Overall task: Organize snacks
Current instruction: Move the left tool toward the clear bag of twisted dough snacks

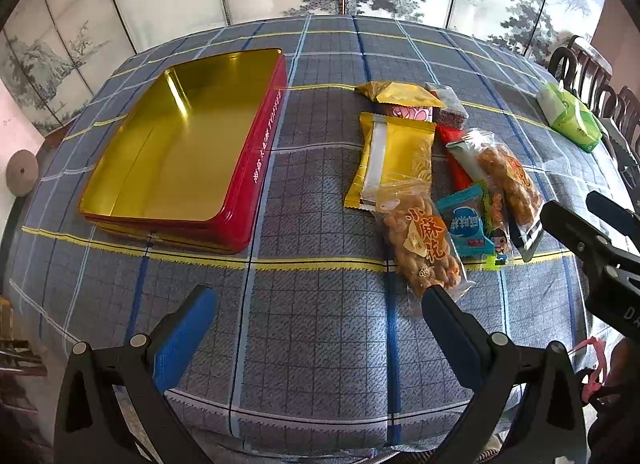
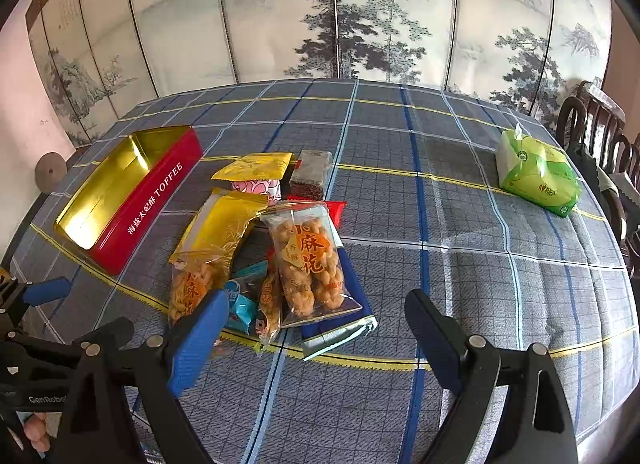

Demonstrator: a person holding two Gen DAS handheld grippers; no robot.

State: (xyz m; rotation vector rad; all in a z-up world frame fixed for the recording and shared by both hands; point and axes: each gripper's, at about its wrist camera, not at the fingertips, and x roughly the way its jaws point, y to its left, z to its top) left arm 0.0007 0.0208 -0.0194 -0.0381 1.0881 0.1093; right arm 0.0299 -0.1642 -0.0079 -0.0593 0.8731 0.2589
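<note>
An open red toffee tin point(image 1: 256, 167) with an empty gold inside lies on the left of the table; the right wrist view shows the tin point(image 2: 148, 203) too. To its right lies a heap of snack packets: a gold packet point(image 1: 394, 159), clear bags of fried twists point(image 1: 424, 248) point(image 2: 310, 260), a blue packet point(image 1: 466, 225), a pink one point(image 2: 258, 187) and a dark bar point(image 2: 312, 173). My left gripper point(image 1: 320, 308) hovers open in front of the tin and the heap. My right gripper point(image 2: 316, 316) is open just before the twist bags, nothing between its fingers.
A green tissue pack point(image 2: 534, 173) sits at the far right of the checked blue tablecloth point(image 2: 460, 264). Dark wooden chairs point(image 2: 600, 131) stand past the right edge. A painted folding screen point(image 2: 320, 11) closes off the back.
</note>
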